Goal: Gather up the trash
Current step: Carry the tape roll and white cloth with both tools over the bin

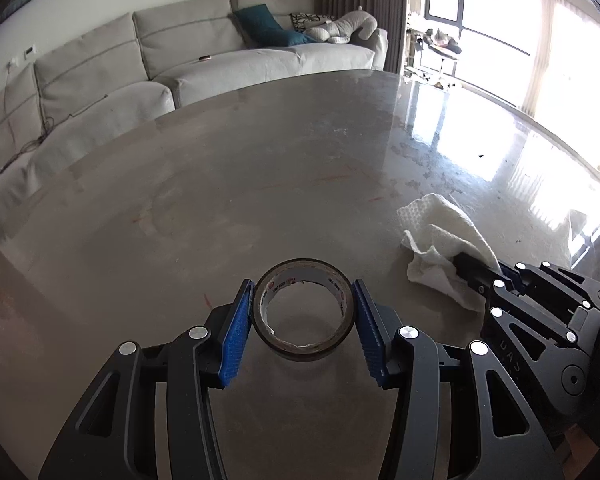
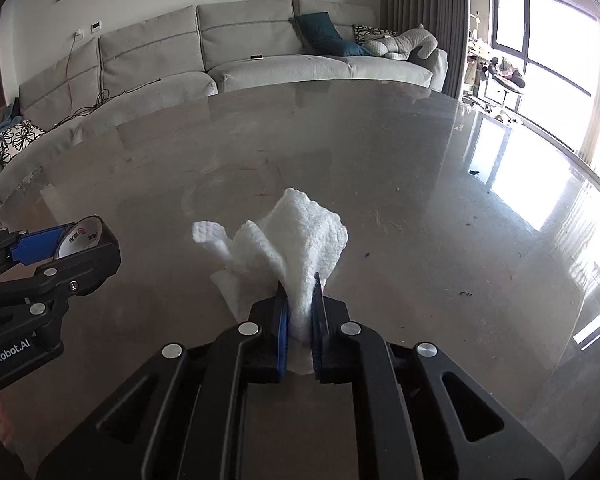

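We see a big, shiny grey table [image 1: 260,208] with a long grey sofa [image 1: 148,52] behind it at the top of both pictures.

In the left wrist picture, our left claw [image 1: 303,312] sits low in the middle. It is partly closed, and its two blue pads [image 1: 236,340] press on both sides of a roll of tape [image 1: 304,284]. The ring of the roll faces up at us. In the right wrist picture, this same claw pokes in from the left edge with the roll in it.

In the right wrist picture, our right claw [image 2: 300,312] is low in the middle. It is squeezed almost all the way closed on a white paper towel [image 2: 296,240]. The crumpled towel sticks up past the pads, with its lower fold near the table. In the left wrist picture, the towel is at the right, beside the tape roll but apart from it.
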